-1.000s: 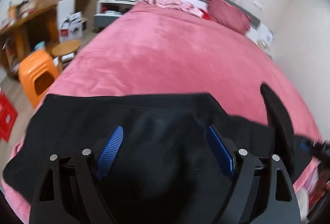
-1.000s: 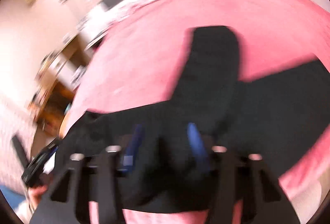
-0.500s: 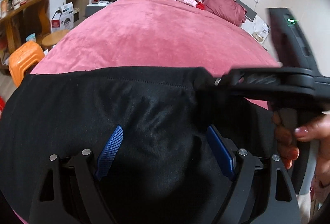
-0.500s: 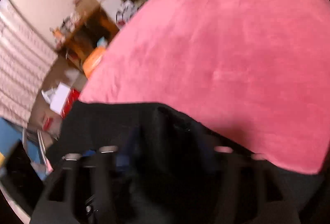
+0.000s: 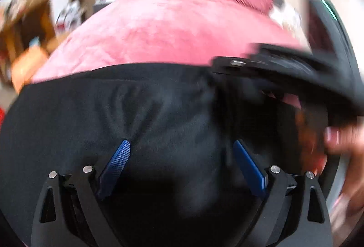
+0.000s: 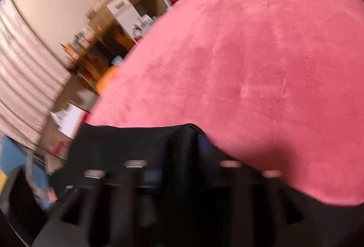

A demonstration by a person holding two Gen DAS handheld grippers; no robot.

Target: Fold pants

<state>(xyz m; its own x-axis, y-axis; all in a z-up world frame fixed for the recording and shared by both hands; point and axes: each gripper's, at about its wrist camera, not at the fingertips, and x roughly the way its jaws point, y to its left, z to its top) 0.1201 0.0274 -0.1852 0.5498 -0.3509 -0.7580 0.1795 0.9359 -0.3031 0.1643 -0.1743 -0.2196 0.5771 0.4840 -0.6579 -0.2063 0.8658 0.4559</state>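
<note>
- Left gripper (image 5: 182, 165), low centre of its view, has its 2 blue pads spread wide with black cloth bunched between them.
- Right gripper (image 6: 182, 153) is too blurred (I cannot tell its state).
- Pants (image 5: 113, 115) fill the lower frame over the pink bed (image 5: 173, 33).
- Soft, limp, light fabric, I judge; I'd pinch the hemmed upper edge.

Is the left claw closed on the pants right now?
No, in the left wrist view the left claw stands open, its two blue fingers spread wide apart over the black pants.
</note>
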